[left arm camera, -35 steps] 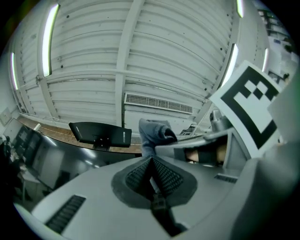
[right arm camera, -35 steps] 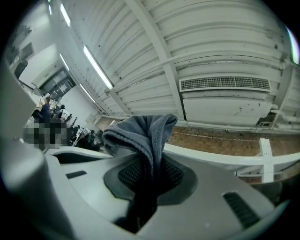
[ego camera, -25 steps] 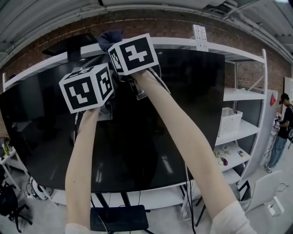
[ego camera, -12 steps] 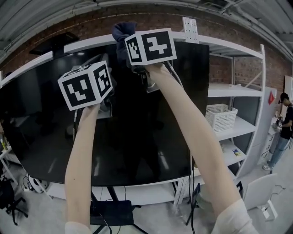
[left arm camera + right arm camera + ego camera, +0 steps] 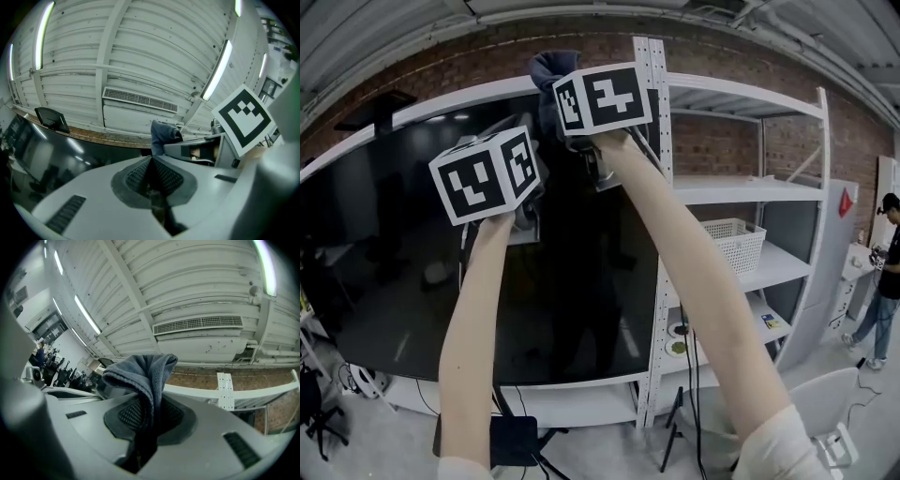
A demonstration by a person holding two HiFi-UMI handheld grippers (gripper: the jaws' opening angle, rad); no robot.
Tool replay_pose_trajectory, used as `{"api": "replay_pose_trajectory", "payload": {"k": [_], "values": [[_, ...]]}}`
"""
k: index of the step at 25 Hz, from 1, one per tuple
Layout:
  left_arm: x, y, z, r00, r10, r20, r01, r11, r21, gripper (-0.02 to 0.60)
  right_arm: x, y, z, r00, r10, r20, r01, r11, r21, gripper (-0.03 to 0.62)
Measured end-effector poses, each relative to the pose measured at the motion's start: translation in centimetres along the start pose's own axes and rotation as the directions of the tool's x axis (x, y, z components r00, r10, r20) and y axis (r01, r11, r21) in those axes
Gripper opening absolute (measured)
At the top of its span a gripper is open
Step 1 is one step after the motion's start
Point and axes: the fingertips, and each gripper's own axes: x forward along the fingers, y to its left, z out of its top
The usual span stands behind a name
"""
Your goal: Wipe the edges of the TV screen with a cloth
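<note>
**Right tongs** [image 5: 149,416]: pads closed on a fold of the cloth [image 5: 140,371]. The free end stands up past the tips and flops to one side.

**Left tongs** [image 5: 152,176]: pads pressed together with nothing between them. They are raised just beside the right pair and do no work.

**Cloth:** blue-grey, soft and thick. In the head view it shows above the right marker cube [image 5: 602,97], at the height of the TV screen's top edge and towards the right-hand end. Whether it actually touches the bezel cannot be told from any view.

**TV screen** [image 5: 384,234]: large, dark and glossy, mounted in front of white shelving [image 5: 741,187]. The top edge runs just under a white beam, and the right edge lies by a perforated upright.

**Surroundings:** a white basket [image 5: 733,246] on a shelf, a brick wall [image 5: 722,56] behind, and a person [image 5: 886,272] well apart at far right.

**Step in hand, judged:** wiping along the top edge, nearing the upper right corner.

**Handling notes:**
- Press the loose flap flat on the bezel so that fabric, not the hard tips, meets the frame.
- Run it steadily to the corner, then turn down the right side.
- Use light pressure, as the panel may flex or rock.
- The grip on the fold looks secure. A thick cloth drags, so watch for it pulling out.
</note>
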Motion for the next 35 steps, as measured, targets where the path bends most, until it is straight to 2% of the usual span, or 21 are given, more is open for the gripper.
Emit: {"api": "replay_pose_trajectory", "payload": {"k": [8, 13, 17, 19, 24, 29, 31, 32, 35], "values": [[3.0, -6.2, -0.8, 0.999, -0.035, -0.003, 0.036, 0.999, 0.026, 0.014, -2.5, -5.8, -0.7, 1.0, -0.004, -0.014, 0.004, 1.0, -0.008, 0.064], [4.0, -8.9, -1.3, 0.998, -0.061, -0.002, 0.061, 0.998, 0.011, 0.014, -4.5, -9.5, -1.3, 0.999, -0.044, -0.008, 0.044, 0.999, 0.001, 0.064], [4.4, -10.8, -1.6, 0.998, -0.068, 0.004, 0.068, 0.994, 0.09, 0.014, -5.9, -12.1, -1.9, 0.996, -0.084, -0.019, 0.084, 0.996, 0.0, 0.064], [4.5, -11.6, -1.5, 0.997, -0.081, 0.007, 0.08, 0.991, 0.105, 0.014, -6.4, -13.0, -2.3, 0.995, -0.1, -0.029, 0.1, 0.995, -0.001, 0.064], [5.1, -13.2, -1.4, 0.995, -0.095, -0.006, 0.095, 0.993, 0.071, 0.014, -7.3, -14.7, -2.4, 0.987, -0.153, -0.044, 0.151, 0.987, -0.051, 0.064], [5.6, -14.2, -2.3, 0.993, -0.116, -0.028, 0.116, 0.993, 0.01, 0.014, -8.6, -15.1, -1.9, 0.976, -0.213, -0.037, 0.204, 0.964, -0.171, 0.064], [5.4, -14.6, -2.7, 0.992, -0.121, -0.028, 0.121, 0.993, 0.014, 0.014, -9.6, -14.5, -0.8, 0.97, -0.241, 0.025, 0.237, 0.923, -0.304, 0.064], [5.3, -15.0, -2.9, 0.991, -0.127, -0.029, 0.127, 0.992, 0.007, 0.014, -10.2, -14.4, -0.1, 0.961, -0.269, 0.068, 0.274, 0.875, -0.399, 0.064], [5.4, -15.6, -3.2, 0.989, -0.145, -0.027, 0.144, 0.989, -0.033, 0.014, -11.1, -14.9, 1.1, 0.924, -0.348, 0.16, 0.367, 0.684, -0.63, 0.064]]}}
